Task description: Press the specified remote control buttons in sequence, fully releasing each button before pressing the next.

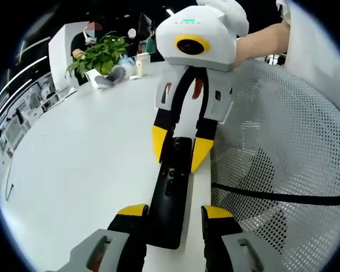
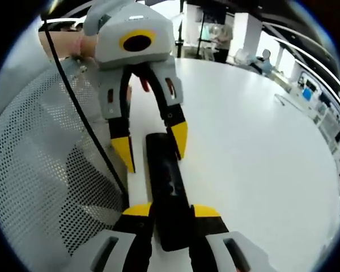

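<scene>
A long black remote control [image 1: 171, 187] lies on the white table [image 1: 90, 158], its buttons facing up. My left gripper [image 1: 174, 212] straddles its near end; one yellow fingertip touches the remote's side and the other stands a small gap off it. My right gripper [image 1: 180, 146] comes from the opposite side with its yellow tips snug against the remote's far end. In the right gripper view, my right gripper [image 2: 173, 211] is shut on the remote [image 2: 167, 175], and the left gripper [image 2: 151, 144] hangs over the other end with its jaws spread wider than the remote.
A white perforated mesh surface [image 1: 283, 170] borders the table beside the remote, with a black cable [image 1: 272, 195] across it; mesh [image 2: 39, 170] and cable [image 2: 85, 124] recur. A potted plant [image 1: 99, 56] and a seated person stand at the far edge.
</scene>
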Action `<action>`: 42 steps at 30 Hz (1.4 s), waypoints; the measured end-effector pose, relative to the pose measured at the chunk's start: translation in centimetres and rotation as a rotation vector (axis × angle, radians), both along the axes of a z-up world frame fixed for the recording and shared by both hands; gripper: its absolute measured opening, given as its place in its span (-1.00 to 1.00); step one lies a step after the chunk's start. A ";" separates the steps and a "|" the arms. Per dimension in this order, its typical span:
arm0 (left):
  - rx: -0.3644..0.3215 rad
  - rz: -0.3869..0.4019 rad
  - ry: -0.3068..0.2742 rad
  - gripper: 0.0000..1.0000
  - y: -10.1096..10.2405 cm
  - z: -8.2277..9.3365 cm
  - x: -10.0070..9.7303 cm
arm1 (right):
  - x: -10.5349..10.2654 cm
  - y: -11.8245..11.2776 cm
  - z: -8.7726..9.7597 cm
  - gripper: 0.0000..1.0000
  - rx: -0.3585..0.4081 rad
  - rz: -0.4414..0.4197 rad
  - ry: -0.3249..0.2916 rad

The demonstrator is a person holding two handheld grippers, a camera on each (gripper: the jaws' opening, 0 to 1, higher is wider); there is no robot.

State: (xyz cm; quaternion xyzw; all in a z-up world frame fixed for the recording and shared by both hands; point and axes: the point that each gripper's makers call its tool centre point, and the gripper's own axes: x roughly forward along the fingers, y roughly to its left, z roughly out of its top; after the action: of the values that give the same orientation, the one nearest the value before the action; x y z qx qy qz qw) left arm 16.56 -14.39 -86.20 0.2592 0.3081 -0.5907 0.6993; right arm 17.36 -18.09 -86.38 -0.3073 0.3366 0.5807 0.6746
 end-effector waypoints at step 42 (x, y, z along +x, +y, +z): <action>-0.387 0.547 -0.202 1.00 3.4 10.8 6.2 | 1.0 -0.1 0.0 -0.60 0.024 -0.063 0.003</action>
State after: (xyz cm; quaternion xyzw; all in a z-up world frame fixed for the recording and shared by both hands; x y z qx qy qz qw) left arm 22.76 -10.97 -75.40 0.0867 0.1777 -0.4003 0.8948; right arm 18.36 -18.16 -86.37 -0.2876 0.3400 0.5634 0.6959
